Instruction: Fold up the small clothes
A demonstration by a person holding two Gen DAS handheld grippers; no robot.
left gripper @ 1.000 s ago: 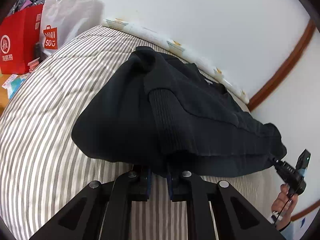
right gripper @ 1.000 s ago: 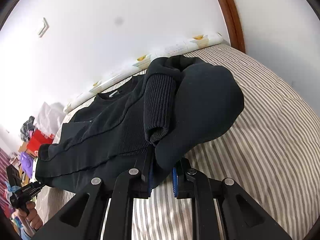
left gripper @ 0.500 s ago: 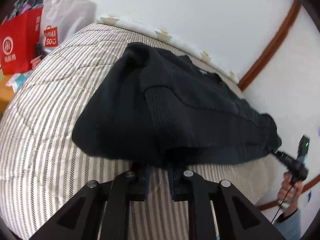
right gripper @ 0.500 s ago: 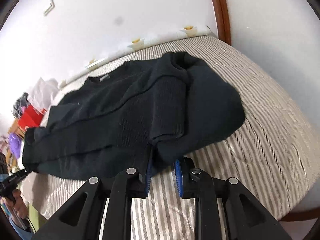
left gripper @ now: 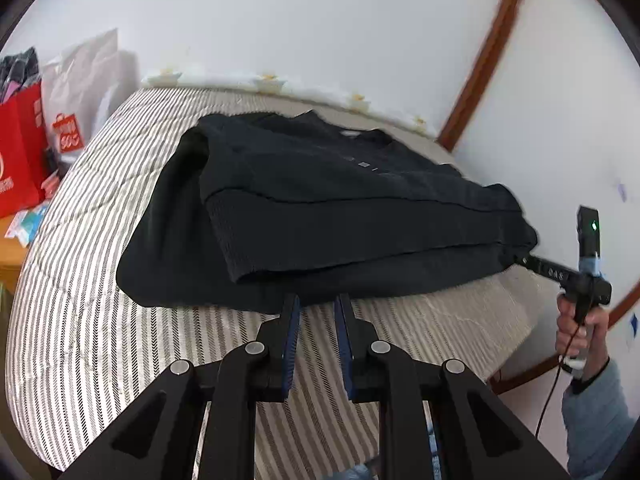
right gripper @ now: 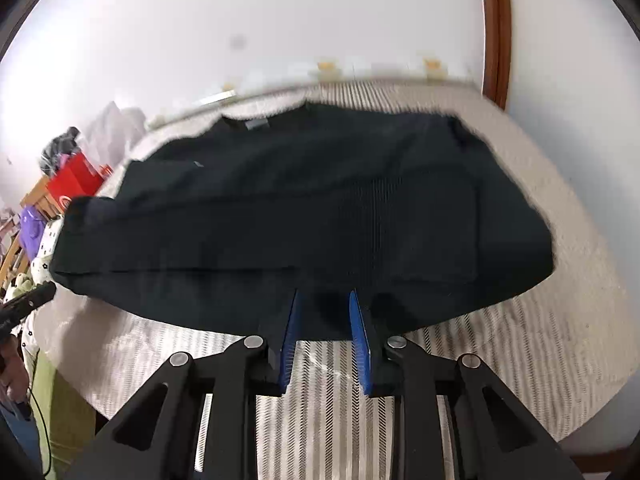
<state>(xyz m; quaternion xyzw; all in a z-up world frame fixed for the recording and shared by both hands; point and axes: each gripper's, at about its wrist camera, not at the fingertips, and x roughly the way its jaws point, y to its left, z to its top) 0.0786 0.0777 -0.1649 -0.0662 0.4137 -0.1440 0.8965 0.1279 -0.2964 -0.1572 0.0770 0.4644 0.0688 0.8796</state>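
Black and knitted, the sweater [left gripper: 320, 200] lies folded on the striped bed [left gripper: 80, 300], soft and limp, so we would pinch its near hem with left gripper [left gripper: 316, 312] and right gripper [right gripper: 322, 312], whose narrow jaws hold nothing.

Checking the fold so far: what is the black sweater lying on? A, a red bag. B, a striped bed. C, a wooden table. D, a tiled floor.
B: the sweater lies spread on the grey-and-white striped bed.
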